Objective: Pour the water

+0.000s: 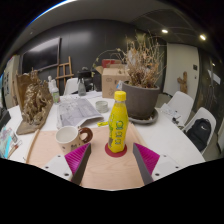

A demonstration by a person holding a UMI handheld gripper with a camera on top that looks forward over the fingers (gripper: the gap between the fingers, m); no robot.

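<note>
A yellow bottle (118, 122) with a yellow cap stands upright on a red coaster (117, 150) on the wooden table (100, 172). It stands just ahead of my fingers, centred on the gap between them. A white cup (70, 138) with a brown doughnut-like thing (85, 135) at its rim stands left of the bottle, ahead of the left finger. My gripper (112, 160) is open and empty, its pink pads (77, 160) wide apart to either side of the coaster.
A large dark pot with a dried plant (143, 88) stands behind the bottle to the right. Papers (80, 108) lie behind the cup. A smaller dried plant (36, 100) stands far left. White chairs (198, 128) surround the table.
</note>
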